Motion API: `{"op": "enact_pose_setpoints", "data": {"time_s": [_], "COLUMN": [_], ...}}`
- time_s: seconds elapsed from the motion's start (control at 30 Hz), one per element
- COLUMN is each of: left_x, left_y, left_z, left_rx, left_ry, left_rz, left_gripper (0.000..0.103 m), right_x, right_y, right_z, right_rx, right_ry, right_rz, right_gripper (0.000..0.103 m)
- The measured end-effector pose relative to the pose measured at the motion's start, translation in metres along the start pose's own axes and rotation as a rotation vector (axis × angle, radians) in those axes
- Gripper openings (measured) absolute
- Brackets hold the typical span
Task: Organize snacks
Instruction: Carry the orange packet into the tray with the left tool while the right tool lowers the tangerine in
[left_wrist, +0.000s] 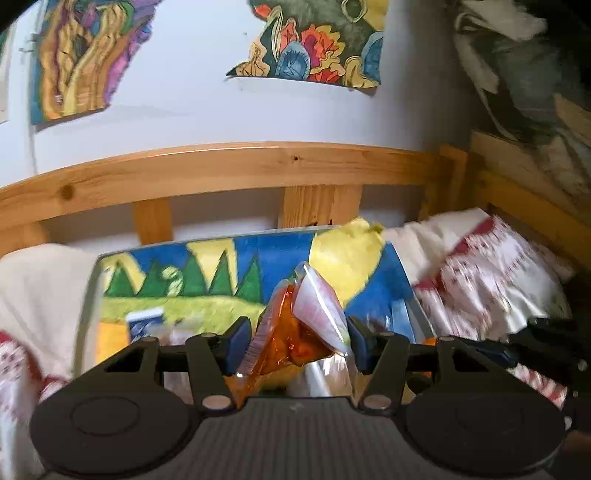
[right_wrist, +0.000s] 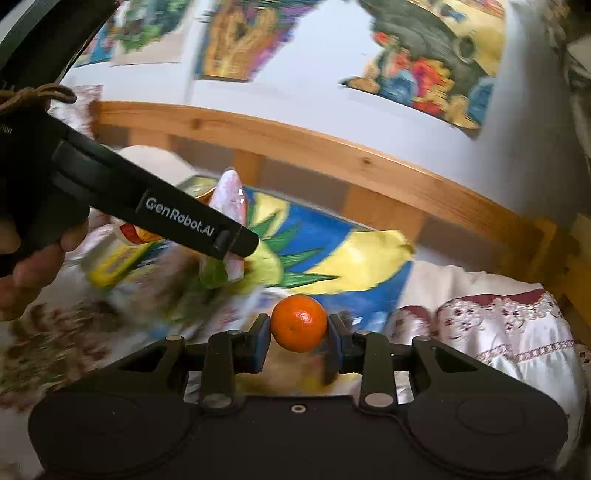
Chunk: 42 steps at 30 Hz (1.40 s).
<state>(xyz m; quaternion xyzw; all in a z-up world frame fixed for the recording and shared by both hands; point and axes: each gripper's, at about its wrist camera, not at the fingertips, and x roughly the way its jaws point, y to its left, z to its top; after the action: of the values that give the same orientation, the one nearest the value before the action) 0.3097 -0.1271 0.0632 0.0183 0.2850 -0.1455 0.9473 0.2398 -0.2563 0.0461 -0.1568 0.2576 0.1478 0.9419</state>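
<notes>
My left gripper (left_wrist: 297, 345) is shut on a crinkled snack packet (left_wrist: 306, 328), orange and silvery white, and holds it above the bed. The same packet (right_wrist: 231, 201) shows in the right wrist view, sticking up behind the left gripper's black body (right_wrist: 173, 218). My right gripper (right_wrist: 299, 338) is shut on a round orange mandarin (right_wrist: 299, 323) and holds it above the painted board (right_wrist: 332, 236). More snack packets (right_wrist: 122, 258) lie blurred at the left on the board.
A colourful painted board (left_wrist: 221, 273) lies on the bed. A wooden headboard rail (left_wrist: 221, 173) runs behind it. White and red patterned bedding (left_wrist: 491, 273) lies at the right and left. Paintings (left_wrist: 314, 48) hang on the wall.
</notes>
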Motion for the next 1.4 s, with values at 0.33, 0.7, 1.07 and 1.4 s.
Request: {"op": "enact_pose_setpoints", "data": {"time_s": [0.33, 0.7, 1.07, 1.4], "left_x": [0.078, 0.106, 0.1, 0.084], "left_y": [0.008, 0.003, 0.007, 0.004], "left_z": [0.014, 0.01, 0.006, 0.003], "left_rx": [-0.101, -0.077, -0.134, -0.152], "left_ry": [0.003, 0.07, 0.036, -0.009], "left_rz": [0.028, -0.014, -0.036, -0.023], "left_gripper": [0.06, 0.062, 0.072, 0.081], "right_x": [0.066, 0.09, 0.084, 0.075], "right_y": [-0.045, -0.04, -0.034, -0.034], "right_z": [-0.005, -0.003, -0.016, -0.018], "right_rx": [-0.005, -0.099, -0.113, -0.073], "right_ry": [0.019, -0.001, -0.006, -0.003], "right_rz": [-0.108, -0.106, -0.083, -0.096], "right_gripper": [0.035, 0.04, 0.046, 0.063]}}
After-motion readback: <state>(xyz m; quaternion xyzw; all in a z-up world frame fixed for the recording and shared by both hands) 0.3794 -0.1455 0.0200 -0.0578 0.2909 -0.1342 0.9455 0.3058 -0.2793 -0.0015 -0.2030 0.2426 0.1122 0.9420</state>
